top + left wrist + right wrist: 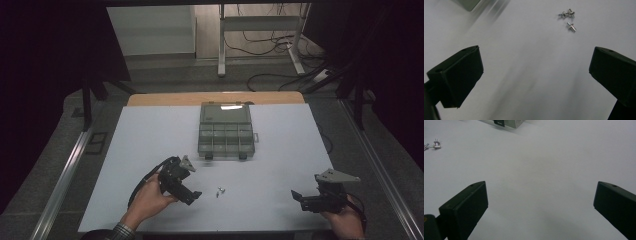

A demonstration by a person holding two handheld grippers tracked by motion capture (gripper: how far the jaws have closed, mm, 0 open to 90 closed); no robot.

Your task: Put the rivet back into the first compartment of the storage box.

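A: From the high view, where are the screws placed?

B: Below the organizer box, just beside the left gripper; the right gripper is held well apart.

A: And in the left gripper view?

B: The screws are seen ahead, right of centre, jaws spread wide.

A: The right gripper view?

B: The screws are seen far left; jaws likewise spread, nothing held.

left hand comes in from the near edge, left of centre, forearm angled up and right. it grips the left gripper, which is tilted with its tips pointing right and slightly near. jaws spread wide in the left gripper view, nothing between them. right hand sits at the near right corner holding the right gripper, pointing left and roughly level. its jaws also stand wide apart, empty. the two grippers are well apart, tips facing each other.
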